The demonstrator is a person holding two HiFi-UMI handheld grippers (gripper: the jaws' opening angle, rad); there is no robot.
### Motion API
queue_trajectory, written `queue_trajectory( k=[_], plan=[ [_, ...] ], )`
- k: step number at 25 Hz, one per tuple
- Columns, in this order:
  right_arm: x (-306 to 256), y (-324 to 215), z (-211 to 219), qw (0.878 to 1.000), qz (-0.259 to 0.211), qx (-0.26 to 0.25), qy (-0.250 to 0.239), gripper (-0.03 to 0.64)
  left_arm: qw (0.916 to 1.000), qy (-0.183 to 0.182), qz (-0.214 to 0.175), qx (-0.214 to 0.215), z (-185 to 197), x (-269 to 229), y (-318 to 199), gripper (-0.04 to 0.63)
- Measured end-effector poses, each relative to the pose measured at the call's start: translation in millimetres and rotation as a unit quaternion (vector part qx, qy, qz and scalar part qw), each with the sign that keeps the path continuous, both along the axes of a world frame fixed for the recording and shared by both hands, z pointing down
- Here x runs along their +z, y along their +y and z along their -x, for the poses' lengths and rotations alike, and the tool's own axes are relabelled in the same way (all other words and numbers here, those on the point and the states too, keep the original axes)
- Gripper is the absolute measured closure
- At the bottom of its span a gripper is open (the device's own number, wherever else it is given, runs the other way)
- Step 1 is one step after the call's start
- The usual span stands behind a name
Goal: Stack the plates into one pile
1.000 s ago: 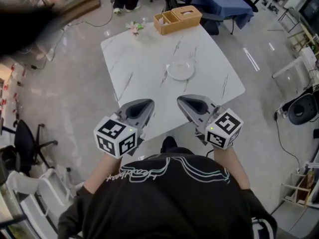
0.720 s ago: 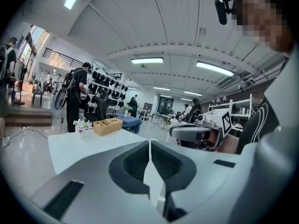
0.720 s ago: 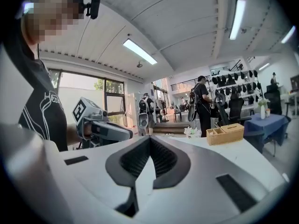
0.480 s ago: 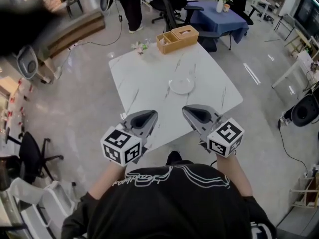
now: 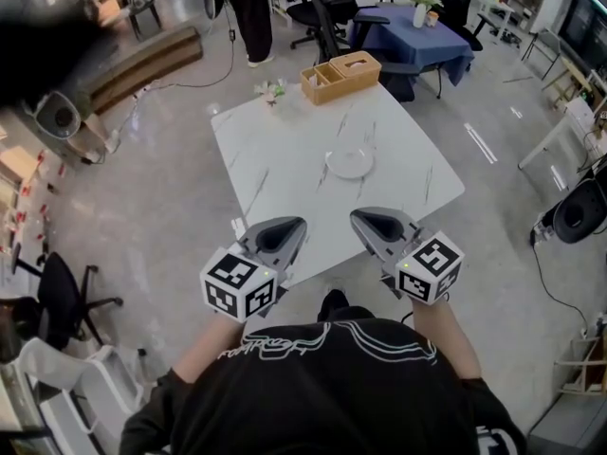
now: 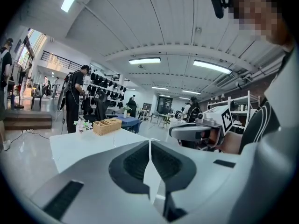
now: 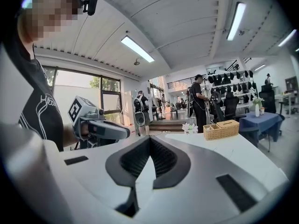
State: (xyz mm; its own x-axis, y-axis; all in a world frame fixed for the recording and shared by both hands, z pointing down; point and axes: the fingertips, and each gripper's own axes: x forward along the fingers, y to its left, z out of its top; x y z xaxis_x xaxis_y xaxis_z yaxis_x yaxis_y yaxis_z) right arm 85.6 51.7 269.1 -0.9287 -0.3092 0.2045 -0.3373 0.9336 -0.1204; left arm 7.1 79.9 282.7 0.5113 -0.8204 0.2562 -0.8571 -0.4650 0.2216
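White plate (image 5: 349, 163) mid-table, well beyond left gripper (image 5: 296, 226), right gripper (image 5: 359, 217), both closed

Left gripper (image 5: 283, 238) and right gripper (image 5: 376, 224) side by side; jaws together, nothing between

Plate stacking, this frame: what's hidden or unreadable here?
- Plate count: in the head view the plates are too small and pale against the white table to tell one from several.
- Plates in both gripper views: not seen; the shut left tongs and right tongs cover much of the table.
- Wooden box contents: too small.
- Head view, top-left corner: dark blur.
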Motion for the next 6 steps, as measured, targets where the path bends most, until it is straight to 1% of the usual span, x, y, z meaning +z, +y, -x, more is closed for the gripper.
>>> queue_trajectory(
  k=[6],
  plan=[
    [4.5,5.4,-0.3,1.000,0.008,0.000,-0.010,0.591,1.0000,-0.007,-0.002,0.002,-3.5,0.6,7.4,0.563]
  ],
)
